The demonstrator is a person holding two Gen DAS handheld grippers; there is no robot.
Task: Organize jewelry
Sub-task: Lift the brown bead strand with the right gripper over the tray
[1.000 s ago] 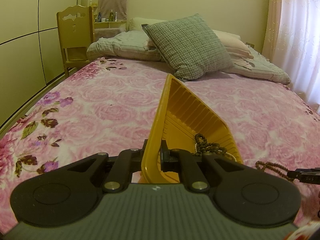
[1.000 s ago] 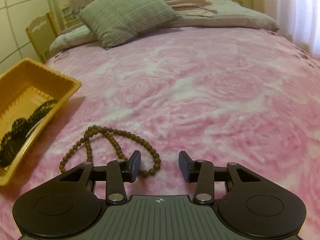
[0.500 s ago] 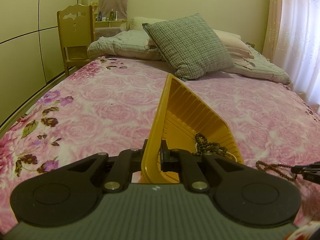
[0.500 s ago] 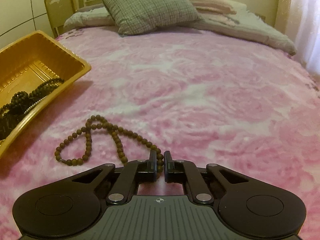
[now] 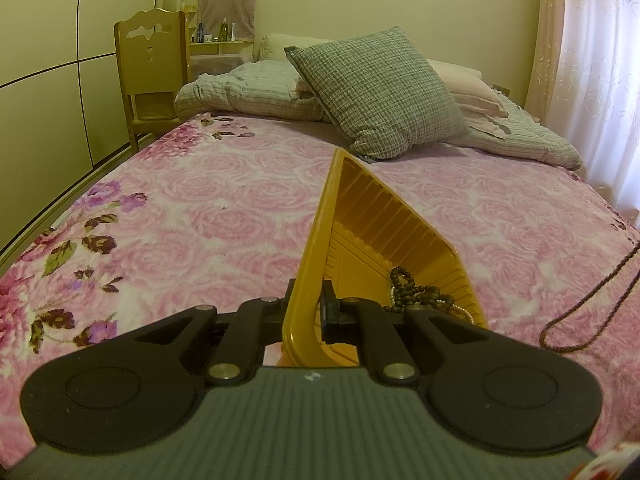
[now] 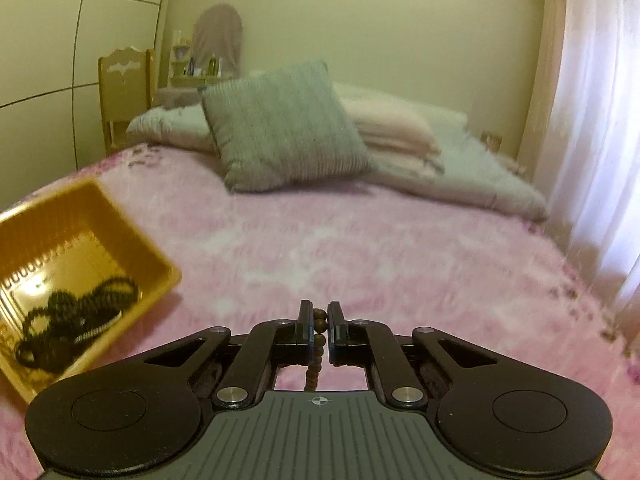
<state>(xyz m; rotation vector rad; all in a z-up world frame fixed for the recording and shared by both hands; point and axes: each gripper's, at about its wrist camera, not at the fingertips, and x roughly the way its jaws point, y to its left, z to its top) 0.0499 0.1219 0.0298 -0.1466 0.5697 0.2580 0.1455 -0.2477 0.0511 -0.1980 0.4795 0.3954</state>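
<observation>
Currently your right gripper [image 6: 319, 330] pinches the necklace [image 6: 319, 322] by a few beads, its loop dangling beside the tray [image 5: 316, 248] your left gripper [image 5: 306, 304] clamps by the wall, so a swing could snag the rim or slip free.
</observation>
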